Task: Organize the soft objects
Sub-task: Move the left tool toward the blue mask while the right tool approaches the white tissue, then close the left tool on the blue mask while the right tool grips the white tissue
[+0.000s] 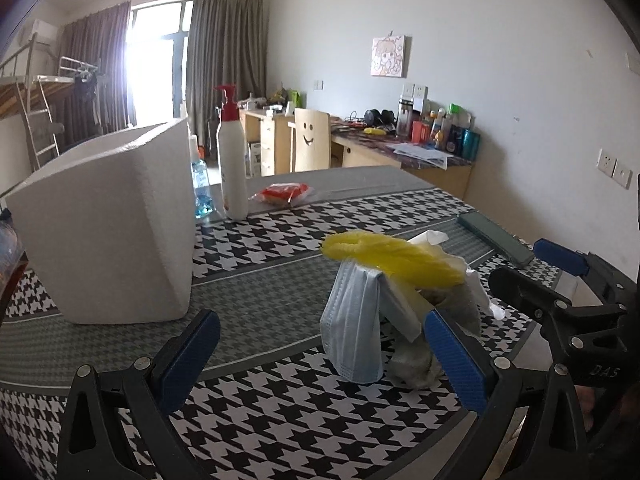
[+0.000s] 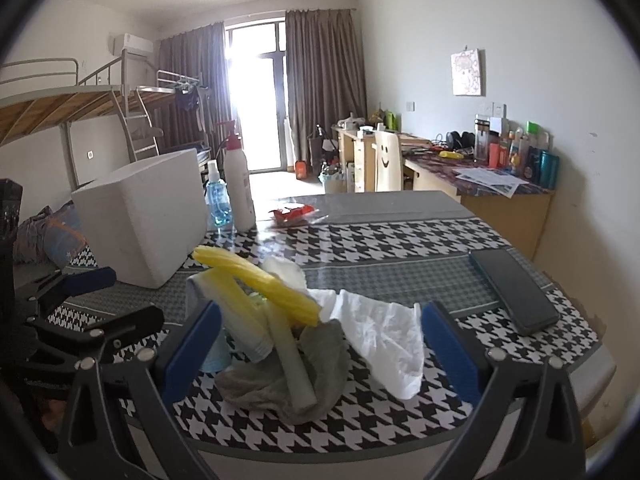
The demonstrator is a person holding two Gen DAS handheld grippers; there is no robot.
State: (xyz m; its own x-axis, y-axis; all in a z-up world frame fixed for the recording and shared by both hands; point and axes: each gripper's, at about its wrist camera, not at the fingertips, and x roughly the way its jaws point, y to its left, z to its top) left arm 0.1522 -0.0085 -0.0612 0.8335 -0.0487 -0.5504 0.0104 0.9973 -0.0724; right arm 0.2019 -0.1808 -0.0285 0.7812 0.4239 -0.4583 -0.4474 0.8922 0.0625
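A small pile of soft things sits on the houndstooth table (image 1: 280, 420). It holds a yellow crinkled piece (image 1: 392, 260) on top, a light blue face mask (image 1: 354, 328), a grey cloth (image 2: 280, 380), a pale foam strip (image 2: 288, 356) and a white tissue (image 2: 384, 336). My left gripper (image 1: 324, 356) is open, its blue pads on either side of the mask, not touching it. My right gripper (image 2: 322, 352) is open too and frames the pile from the other side. A white foam box (image 1: 108, 224) stands left of the pile, its opening hidden from here.
A dark phone (image 2: 514, 290) lies at the table's right edge. Behind the box stand a white pump bottle (image 2: 239, 188) and a blue spray bottle (image 2: 218, 200); a red packet (image 2: 292, 214) lies farther back. A desk and chair stand against the far wall.
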